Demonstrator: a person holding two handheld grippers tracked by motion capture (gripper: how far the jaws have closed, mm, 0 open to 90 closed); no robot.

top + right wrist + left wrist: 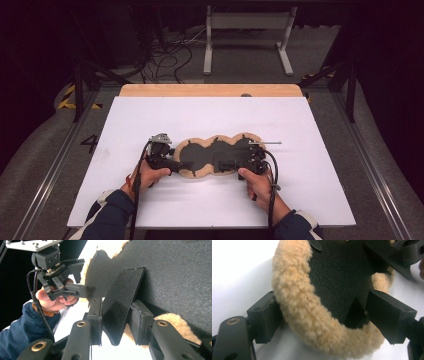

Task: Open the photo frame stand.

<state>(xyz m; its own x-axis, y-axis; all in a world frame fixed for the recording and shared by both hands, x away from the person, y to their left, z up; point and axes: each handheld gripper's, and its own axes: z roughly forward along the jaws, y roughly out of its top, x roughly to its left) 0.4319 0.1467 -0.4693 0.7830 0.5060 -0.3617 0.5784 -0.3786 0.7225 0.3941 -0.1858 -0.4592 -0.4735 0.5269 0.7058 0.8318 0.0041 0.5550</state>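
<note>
Navy sleeves, black cabled tongs (176, 167)

The fleece pad (317, 322) runs past the frame; its far lobes are cut off.

Light falls from above onto the white table sheet (210, 115), which glares almost featureless, while the floor and room around it sink into near-black. The high view is soft and low in detail, with faint shadows under the hands. In the left gripper view the sheet blows out to pure white, the fleece trim (294, 302) is sharp, and the nearest jaw parts blur.
</note>
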